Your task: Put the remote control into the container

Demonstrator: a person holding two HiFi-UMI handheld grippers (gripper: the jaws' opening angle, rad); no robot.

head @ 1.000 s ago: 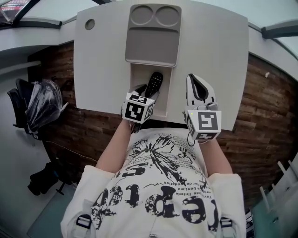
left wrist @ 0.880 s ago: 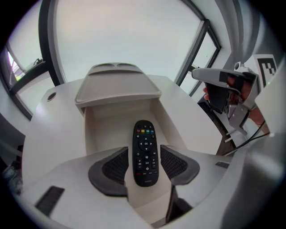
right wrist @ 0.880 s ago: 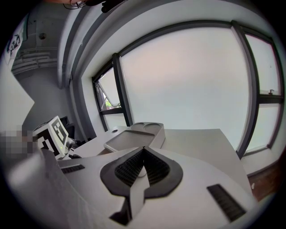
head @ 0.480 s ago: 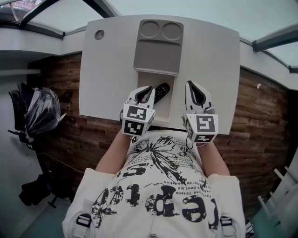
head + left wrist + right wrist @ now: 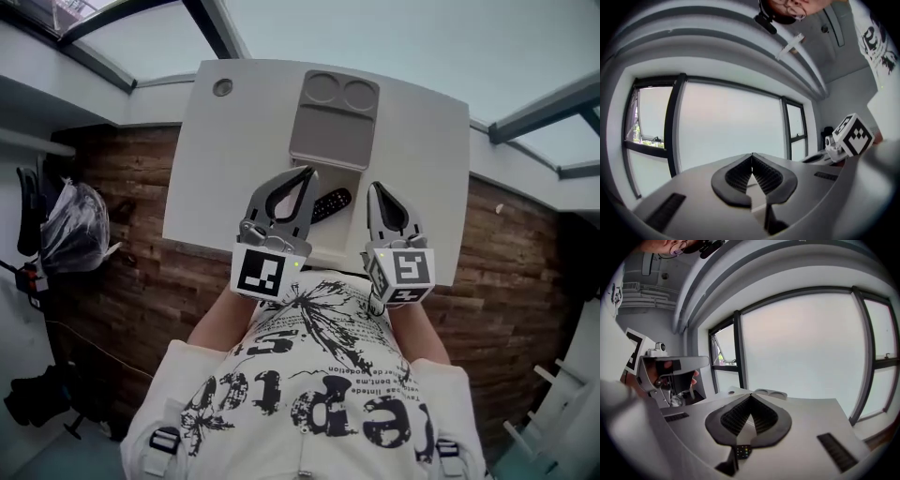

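The black remote control (image 5: pixel 332 203) lies slanted in the near compartment of the grey container (image 5: pixel 333 131) on the white table; its near end is hidden behind my left gripper. My left gripper (image 5: pixel 308 172) hangs above the table just left of the remote. Its jaws have just been closing and now meet with nothing between them (image 5: pixel 751 155). My right gripper (image 5: pixel 373 187) is raised to the right of the remote, shut and empty (image 5: pixel 750 395). A few of the remote's buttons (image 5: pixel 742 452) show below its jaws.
The container's far end has two round cups (image 5: pixel 340 92). A round hole (image 5: pixel 222 87) is in the table's far left corner. A dark bag (image 5: pixel 66 225) sits on the wooden floor at the left. Large windows fill both gripper views.
My left gripper has lifted away from the remote and closed its jaws on nothing. The right gripper has risen a little. The remote stays in the container's near compartment.
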